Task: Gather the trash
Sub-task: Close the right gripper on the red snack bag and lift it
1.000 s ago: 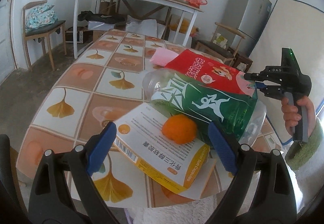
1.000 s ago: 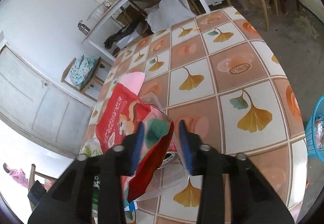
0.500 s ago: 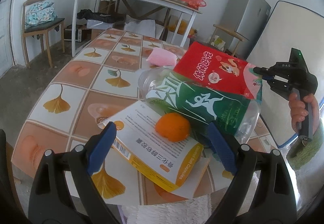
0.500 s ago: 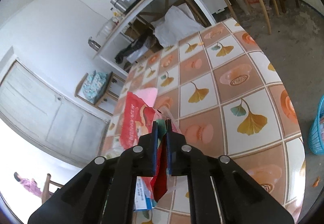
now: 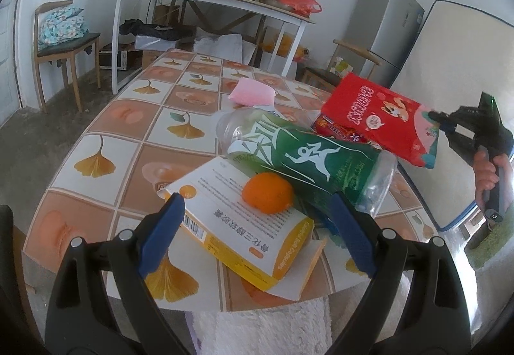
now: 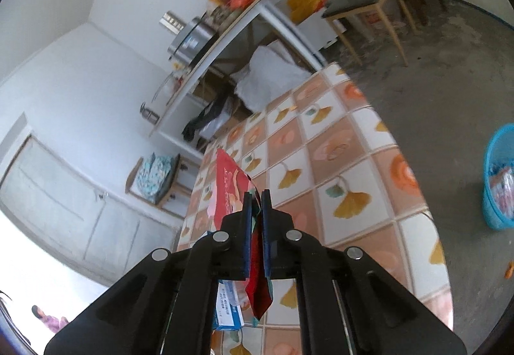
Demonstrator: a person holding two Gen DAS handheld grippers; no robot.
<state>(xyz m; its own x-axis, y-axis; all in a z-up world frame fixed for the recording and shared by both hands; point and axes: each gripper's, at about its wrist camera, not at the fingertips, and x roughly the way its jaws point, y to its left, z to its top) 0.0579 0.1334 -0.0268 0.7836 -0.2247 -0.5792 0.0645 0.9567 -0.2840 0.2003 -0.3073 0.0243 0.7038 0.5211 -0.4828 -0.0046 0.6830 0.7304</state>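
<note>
Red snack bag (image 5: pixel 382 120) has been pinched at its right edge by the right hand-held gripper (image 6: pixel 256 204), jaws closed on it, and lifted clear of the table (image 5: pixel 128 130); a second ago it lay on the pile with the jaws open around its edge. It is now held in the air at the right side, above the green bottle (image 5: pixel 308 159). Left hand-held gripper (image 5: pixel 257 233) is unchanged, wide open and empty, near the yellow box (image 5: pixel 237 226) and orange (image 5: pixel 268 193). First item is judged picked; blue basket (image 6: pixel 499 181) on the floor to the right looks like the drop point.
</note>
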